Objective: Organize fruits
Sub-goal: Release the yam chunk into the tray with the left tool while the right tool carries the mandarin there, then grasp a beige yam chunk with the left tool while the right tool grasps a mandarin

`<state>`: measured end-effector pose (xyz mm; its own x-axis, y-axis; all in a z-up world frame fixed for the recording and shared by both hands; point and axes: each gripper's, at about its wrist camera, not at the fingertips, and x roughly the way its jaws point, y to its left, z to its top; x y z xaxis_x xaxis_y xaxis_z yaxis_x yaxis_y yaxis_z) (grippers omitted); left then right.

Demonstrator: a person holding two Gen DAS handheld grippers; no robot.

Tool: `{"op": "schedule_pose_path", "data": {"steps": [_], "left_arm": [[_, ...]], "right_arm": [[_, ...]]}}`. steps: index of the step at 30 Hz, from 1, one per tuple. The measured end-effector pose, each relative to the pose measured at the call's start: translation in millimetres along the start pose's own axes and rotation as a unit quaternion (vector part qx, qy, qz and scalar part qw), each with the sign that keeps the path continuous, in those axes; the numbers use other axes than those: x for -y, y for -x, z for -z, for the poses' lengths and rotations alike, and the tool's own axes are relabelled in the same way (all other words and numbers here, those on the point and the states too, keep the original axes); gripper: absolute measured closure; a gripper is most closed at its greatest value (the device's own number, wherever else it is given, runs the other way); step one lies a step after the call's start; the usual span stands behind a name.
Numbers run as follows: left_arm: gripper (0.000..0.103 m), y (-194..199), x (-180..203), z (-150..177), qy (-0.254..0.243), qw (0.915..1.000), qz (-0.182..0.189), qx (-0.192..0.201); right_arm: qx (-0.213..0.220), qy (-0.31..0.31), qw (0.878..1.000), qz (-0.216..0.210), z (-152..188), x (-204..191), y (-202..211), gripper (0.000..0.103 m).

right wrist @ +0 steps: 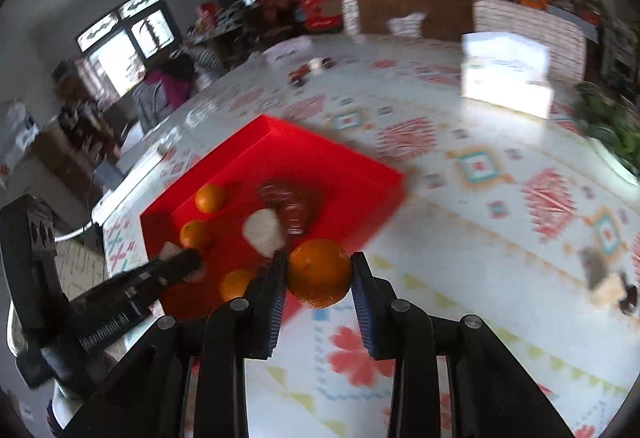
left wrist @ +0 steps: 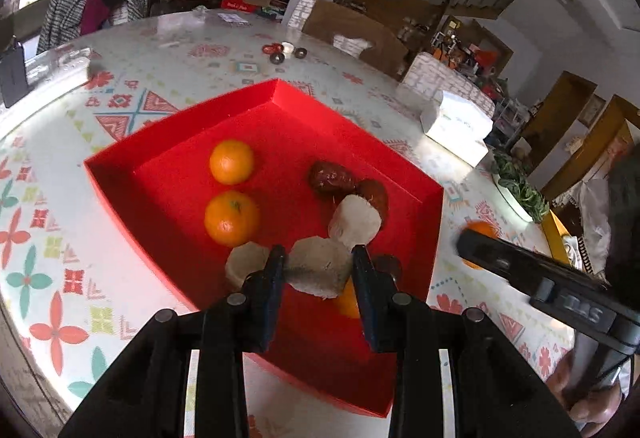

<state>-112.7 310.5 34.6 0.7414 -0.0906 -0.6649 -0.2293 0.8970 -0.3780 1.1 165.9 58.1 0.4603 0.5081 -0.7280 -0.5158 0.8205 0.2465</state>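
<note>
A red tray (left wrist: 132,174) sits on the patterned table. It holds two oranges (left wrist: 231,162) (left wrist: 231,219), dark red fruits (left wrist: 332,176) and pale white chunks (left wrist: 354,220). My left gripper (left wrist: 318,262) is shut on a white chunk (left wrist: 316,270) above the tray's near part; a third orange (left wrist: 347,303) lies under it. My right gripper (right wrist: 318,272) is shut on an orange (right wrist: 318,274), held above the table just beside the tray's (right wrist: 360,174) near right edge. The right gripper also shows in the left wrist view (left wrist: 520,274).
A white box (left wrist: 458,126) and a dish of green leaves (left wrist: 516,186) stand on the table to the right. Small dark items (left wrist: 286,52) lie at the far side. A small dark object (right wrist: 608,278) lies right of my right gripper.
</note>
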Motion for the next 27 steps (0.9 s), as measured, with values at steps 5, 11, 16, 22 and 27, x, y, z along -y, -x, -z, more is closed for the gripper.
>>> {"op": "schedule_pose_path", "data": {"steps": [5, 11, 16, 22, 27], "left_arm": [[0.07, 0.3, -3.6, 1.1, 0.001, 1.0, 0.007, 0.001], [0.048, 8.5, -7.8, -5.2, 0.004, 0.9999, 0.014, 0.008], [0.047, 21.5, -8.3, -8.4, 0.008, 0.9996, 0.018, 0.018], [0.041, 37.5, 0.5, -8.6, -0.001, 0.9993, 0.022, 0.031], [0.039, 45.2, 20.9, -4.3, -0.021, 0.999, 0.027, 0.03]], "right_arm": [[-0.029, 0.015, 0.999, 0.039, -11.9, -12.9, -37.7, 0.069], [-0.03, 0.004, 0.998, 0.051, -19.7, -4.6, -52.8, 0.067], [-0.005, -0.009, 0.998, 0.056, -20.4, 0.7, -35.8, 0.065], [0.036, -0.035, 0.997, 0.06, -2.4, 20.9, 11.3, 0.047], [0.056, -0.064, 0.993, 0.079, 34.8, 54.0, 56.8, 0.041]]}}
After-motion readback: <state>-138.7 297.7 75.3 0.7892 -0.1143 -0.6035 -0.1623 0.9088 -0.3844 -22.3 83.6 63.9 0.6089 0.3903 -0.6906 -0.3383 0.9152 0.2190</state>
